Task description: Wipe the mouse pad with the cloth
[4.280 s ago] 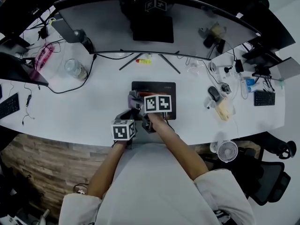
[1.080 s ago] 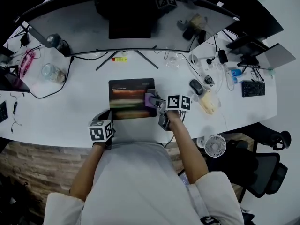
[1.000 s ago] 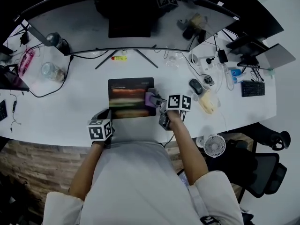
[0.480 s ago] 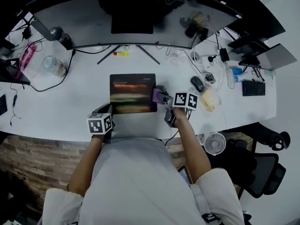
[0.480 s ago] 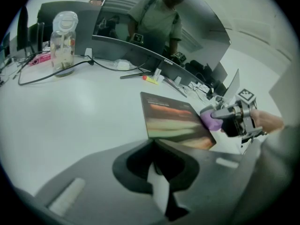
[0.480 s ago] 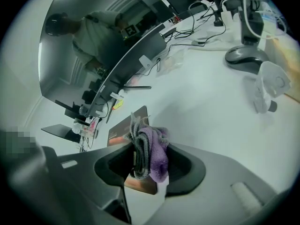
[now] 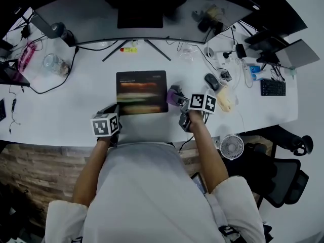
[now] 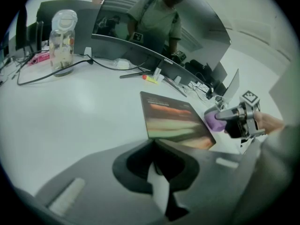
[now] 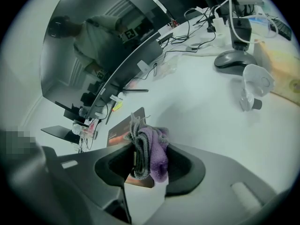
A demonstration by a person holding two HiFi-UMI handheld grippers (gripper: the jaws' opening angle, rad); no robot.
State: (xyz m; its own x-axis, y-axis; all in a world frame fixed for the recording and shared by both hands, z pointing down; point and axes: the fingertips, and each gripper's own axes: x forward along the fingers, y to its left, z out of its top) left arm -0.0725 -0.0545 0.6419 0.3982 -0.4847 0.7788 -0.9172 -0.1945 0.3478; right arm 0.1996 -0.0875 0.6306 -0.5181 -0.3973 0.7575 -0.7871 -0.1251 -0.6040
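1. Mouse pad (image 7: 141,92): dark, lies flat on the white desk (image 7: 76,105), in front of the curved monitor (image 7: 152,14).
2. Cloth (image 9: 152,151): purple-grey, bunched, clamped in the right gripper (image 7: 178,98) jaws, just beside the pad's right edge.
3. Left gripper (image 8: 153,144): jaws together, nothing between them, by the pad's near left corner.

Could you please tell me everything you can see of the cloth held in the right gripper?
The cloth looks like soft, fuzzy fabric, purple with grey layers, bunched into a folded wad. The right gripper has its jaws shut on it, and frayed grey edges stick out past them. It sits just off the right edge of the mouse pad, over the white desk. Whether it touches the desk cannot be told.
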